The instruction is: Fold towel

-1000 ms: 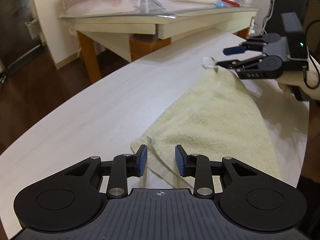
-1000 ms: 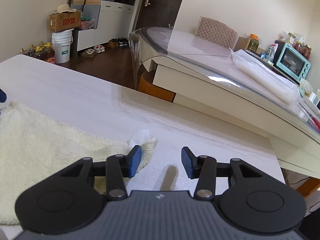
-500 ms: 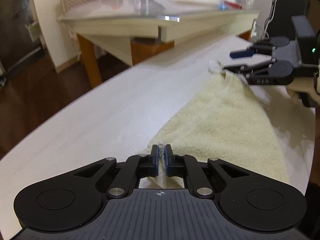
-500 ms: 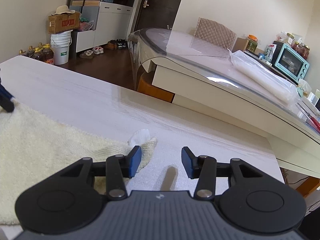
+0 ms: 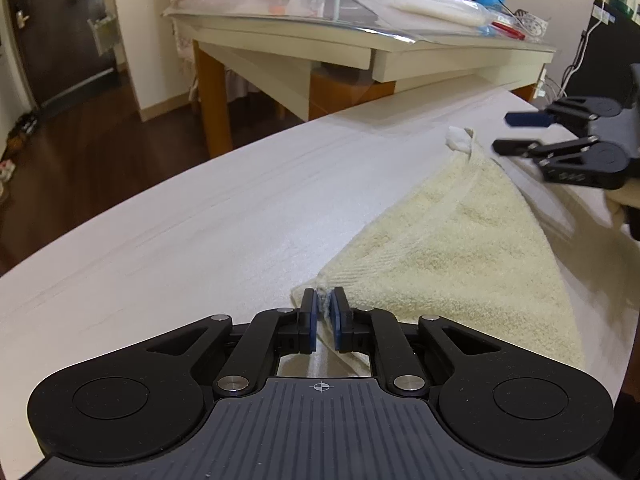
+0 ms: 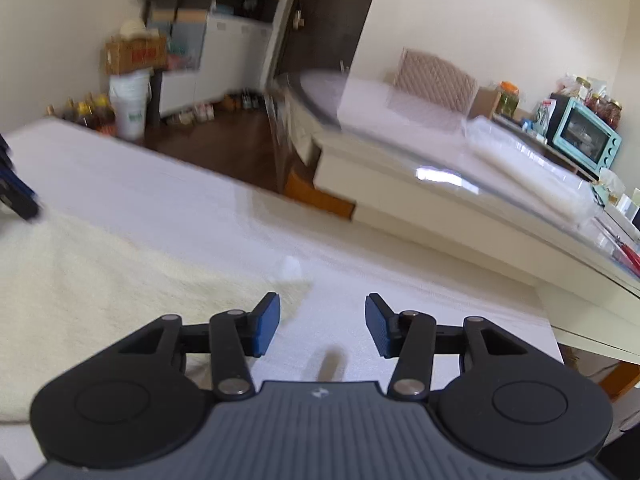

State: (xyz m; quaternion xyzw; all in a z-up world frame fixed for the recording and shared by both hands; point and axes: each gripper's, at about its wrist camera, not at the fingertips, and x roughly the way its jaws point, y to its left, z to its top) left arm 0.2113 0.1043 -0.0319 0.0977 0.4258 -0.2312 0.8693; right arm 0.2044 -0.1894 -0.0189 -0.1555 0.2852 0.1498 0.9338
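Here we list the left gripper [image 5: 325,322]: jaws narrow, having just been opening a little, with the near corner of the towel [image 5: 460,248] standing between the blue pads; whether the pads press the cloth we cannot tell for certain, though the corner is pinched upright in the slim gap. Right gripper [image 6: 323,326]: jaws about half apart, nothing between them, the left pad just over the towel's far corner, the right pad over the bare white table [image 6: 200,216].

Towel: cream terry, lying flat on the white table, its far corner bearing a small white tag [image 5: 459,140].

Hard to make out: the right wrist view is blurred, so the tag is only a pale smudge there. The left gripper shows in it only as a dark sliver at the left edge.

Only the left wrist view shows both grippers whole; only the right shows the teal oven [image 6: 586,136].
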